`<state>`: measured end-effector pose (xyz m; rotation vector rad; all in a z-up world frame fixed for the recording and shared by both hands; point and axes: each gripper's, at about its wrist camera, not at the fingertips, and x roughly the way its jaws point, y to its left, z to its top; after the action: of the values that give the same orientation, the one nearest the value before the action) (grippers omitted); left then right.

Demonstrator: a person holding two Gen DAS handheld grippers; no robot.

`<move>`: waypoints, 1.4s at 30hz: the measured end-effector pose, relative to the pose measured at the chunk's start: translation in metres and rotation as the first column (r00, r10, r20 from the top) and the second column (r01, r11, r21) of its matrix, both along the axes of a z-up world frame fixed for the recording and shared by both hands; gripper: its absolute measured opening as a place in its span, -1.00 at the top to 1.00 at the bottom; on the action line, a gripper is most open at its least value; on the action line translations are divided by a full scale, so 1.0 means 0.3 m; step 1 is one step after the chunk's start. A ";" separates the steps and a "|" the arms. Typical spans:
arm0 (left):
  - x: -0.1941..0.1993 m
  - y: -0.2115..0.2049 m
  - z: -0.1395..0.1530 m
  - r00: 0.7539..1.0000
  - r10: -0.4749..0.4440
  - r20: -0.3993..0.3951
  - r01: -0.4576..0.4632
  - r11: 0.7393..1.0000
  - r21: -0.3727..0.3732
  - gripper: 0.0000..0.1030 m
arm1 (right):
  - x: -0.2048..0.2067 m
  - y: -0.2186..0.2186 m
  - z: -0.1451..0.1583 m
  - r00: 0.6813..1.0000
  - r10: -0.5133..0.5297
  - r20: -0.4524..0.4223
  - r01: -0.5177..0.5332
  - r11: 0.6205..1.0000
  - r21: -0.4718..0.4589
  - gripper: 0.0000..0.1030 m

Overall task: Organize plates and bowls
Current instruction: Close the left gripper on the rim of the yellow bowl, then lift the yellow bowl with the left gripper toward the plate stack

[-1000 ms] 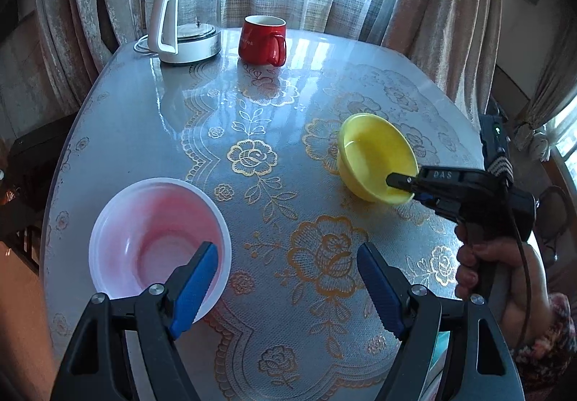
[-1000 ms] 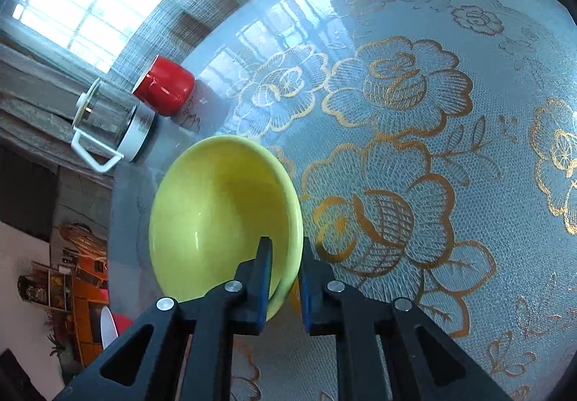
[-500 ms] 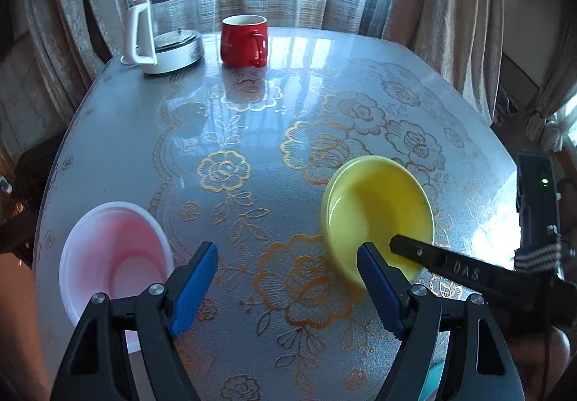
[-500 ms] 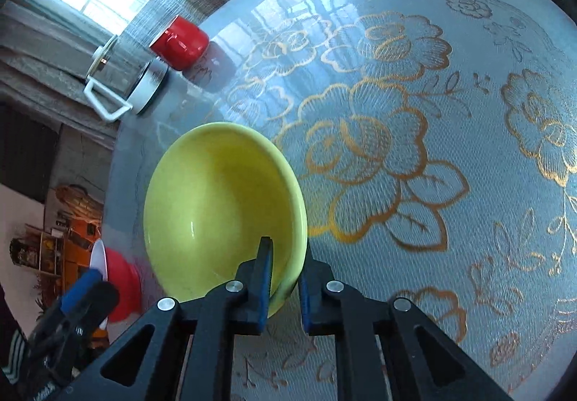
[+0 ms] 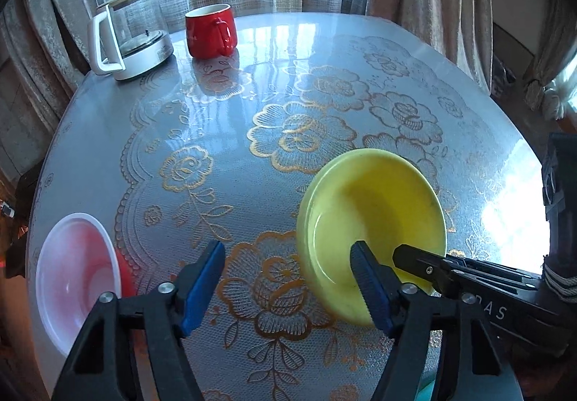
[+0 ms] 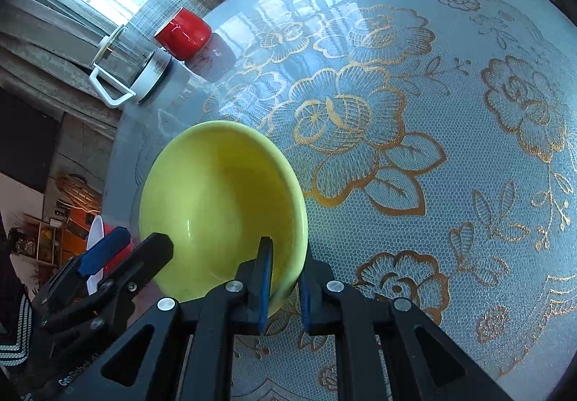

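At the table's [image 5: 252, 51] left edge sits your pink-and-white bowl [image 5: 77, 274]. Your left gripper [image 5: 286, 283] has just been narrowing its jaws, nothing between them. Toward the near right, your right gripper [image 6: 285, 287] pinches the yellow bowl's [image 6: 220, 206] rim. It looks rigid and glossy (probably slippery), so keep gripping the rim.

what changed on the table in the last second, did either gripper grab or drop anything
The right gripper, clamped on the yellow bowl rim throughout, carried it toward the left gripper, whose right finger now overlaps the bowl. The left gripper's jaws have just been closing; nothing is gripped between them. The pink bowl slid toward the left edge of the left wrist view. The red mug and kettle stayed put.
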<state>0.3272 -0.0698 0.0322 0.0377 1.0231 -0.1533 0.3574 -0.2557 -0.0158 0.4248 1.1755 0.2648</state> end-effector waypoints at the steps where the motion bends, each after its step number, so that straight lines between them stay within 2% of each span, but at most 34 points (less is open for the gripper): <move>1: 0.004 -0.003 -0.005 1.000 -0.003 -0.007 0.003 1.000 -0.001 -0.20 | -0.006 -0.006 0.001 1.000 -0.001 0.001 0.001 1.000 0.000 0.75; 2: 0.007 -0.006 -0.010 1.000 -0.006 -0.014 0.006 1.000 -0.003 -0.13 | -0.007 -0.005 0.002 1.000 -0.001 0.001 0.001 1.000 0.000 0.75; 4: 0.013 -0.012 -0.024 0.999 -0.017 -0.034 0.016 1.000 -0.007 0.23 | 0.001 0.004 0.001 1.000 -0.002 0.000 0.002 1.000 -0.001 0.75; 6: 0.020 -0.017 -0.038 0.998 -0.024 -0.055 0.024 1.000 -0.005 0.44 | -0.007 0.000 0.002 1.000 -0.007 -0.002 0.007 1.000 0.003 0.75; 11: 0.019 -0.031 -0.058 0.996 -0.046 -0.074 0.045 0.999 -0.008 0.73 | -0.019 0.004 0.002 1.000 -0.003 -0.005 0.003 1.000 0.013 0.75; 14: 0.008 -0.042 -0.058 0.996 -0.054 -0.065 0.055 0.998 0.014 0.74 | -0.023 0.010 0.006 1.000 0.000 -0.005 0.000 1.000 0.006 0.75; 26: -0.071 -0.016 -0.037 0.996 -0.062 -0.058 0.063 0.998 0.020 0.75 | -0.096 0.010 0.020 1.000 -0.007 -0.003 0.007 1.000 0.028 0.75; 42: -0.362 0.093 0.113 0.995 -0.050 0.087 0.055 0.997 -0.051 0.74 | -0.324 0.020 0.145 0.995 -0.015 0.100 0.002 0.992 0.129 0.75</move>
<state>0.2185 -0.0418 0.0662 0.0228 0.9325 -0.2250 0.2603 -0.2498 0.0278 0.5239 1.0612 0.3521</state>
